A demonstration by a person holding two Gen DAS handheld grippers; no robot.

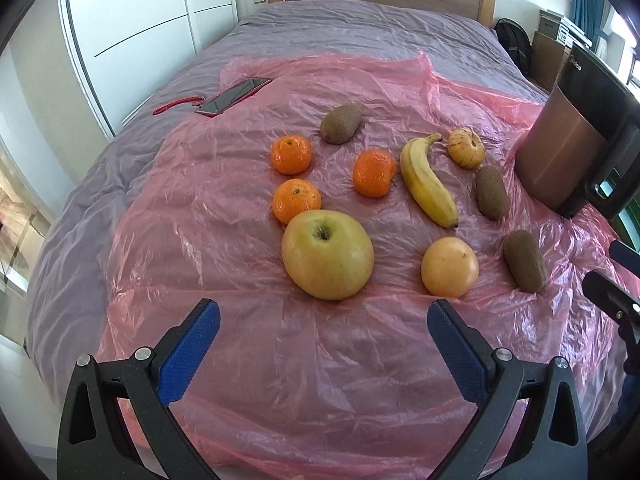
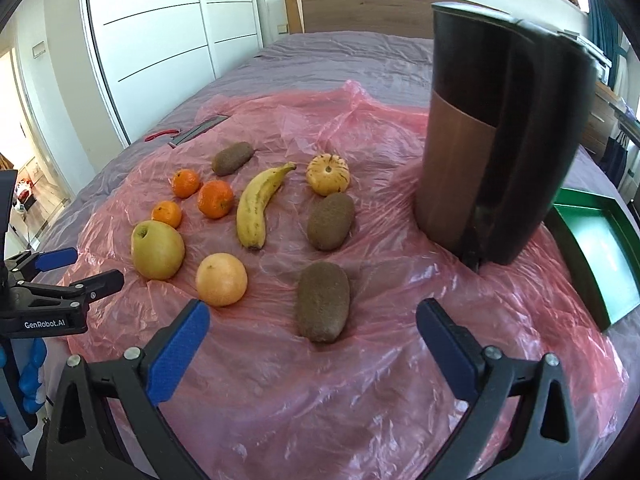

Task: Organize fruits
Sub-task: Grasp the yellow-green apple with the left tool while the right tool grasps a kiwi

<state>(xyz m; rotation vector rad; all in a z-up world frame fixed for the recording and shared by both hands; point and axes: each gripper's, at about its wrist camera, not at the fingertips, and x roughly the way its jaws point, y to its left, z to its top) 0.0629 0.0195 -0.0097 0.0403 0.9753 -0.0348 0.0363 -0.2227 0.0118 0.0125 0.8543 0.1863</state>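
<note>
Fruit is spread loose on pink plastic sheet (image 1: 240, 360) over the bed, presumably kept clean for sorting. Left gripper (image 1: 323, 324) is held wide before the apple (image 1: 327, 254); right gripper (image 2: 313, 325), also wide and empty, before the nearest kiwi (image 2: 322, 306). Dark bin (image 2: 496, 140) crowds the right of frame, partly screening the green tray (image 2: 592, 248)

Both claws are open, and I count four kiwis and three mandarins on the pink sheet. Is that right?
Not quite: there are three kiwis, not four, as the left wrist view shows. The rest holds: three mandarins on the pink sheet, left claw and right claw open.
</note>
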